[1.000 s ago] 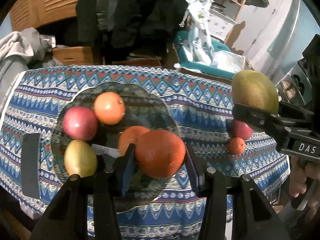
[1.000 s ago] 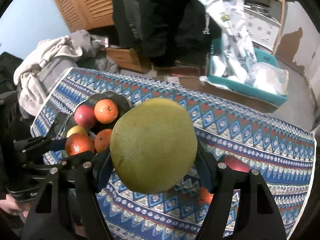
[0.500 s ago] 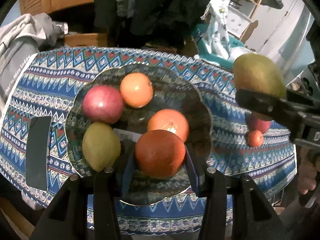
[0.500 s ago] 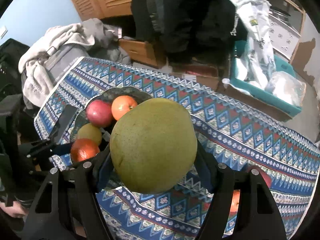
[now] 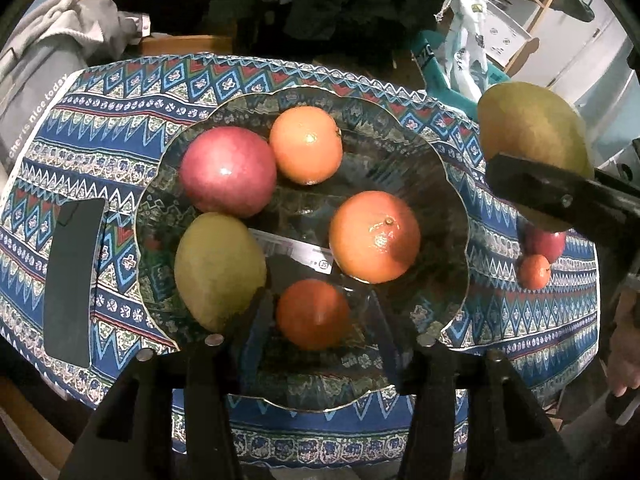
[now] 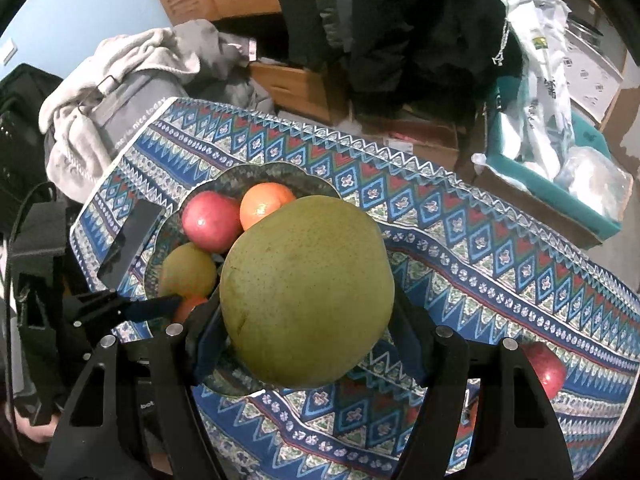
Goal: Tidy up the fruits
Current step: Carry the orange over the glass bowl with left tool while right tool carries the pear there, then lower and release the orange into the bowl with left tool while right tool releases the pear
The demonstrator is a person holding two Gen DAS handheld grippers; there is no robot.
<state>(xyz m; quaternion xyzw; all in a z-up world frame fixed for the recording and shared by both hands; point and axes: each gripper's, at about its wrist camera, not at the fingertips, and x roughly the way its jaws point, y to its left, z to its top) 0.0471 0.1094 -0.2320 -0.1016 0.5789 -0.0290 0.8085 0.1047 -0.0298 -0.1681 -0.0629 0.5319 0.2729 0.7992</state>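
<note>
Left gripper over near side of glass fruit bowl, jaws spread wide; dark orange sits in the gap on the bowl floor, neither finger clearly touching it. Also in the bowl: green mango at left, touching the left finger; red apple far-left; small orange at far side, just beside the apple; large orange right of centre. White label shows under the glass between mango and large orange.

Right gripper pinching a big green mango between its two fingers, held in the air above the tablecloth, near the bowl's right rim. From the left wrist camera the same mango shows at upper right, above the right-hand part of the table.

Loose on the tablecloth toward the right edge: second red apple and a small tangerine, touching or just beside each other, well apart from the bowl. Black phone lies flat near the left edge, just beside the bowl.

Off the table: grey-white clothes pile past the left far corner, teal bin with plastic bags past the right far edge.
</note>
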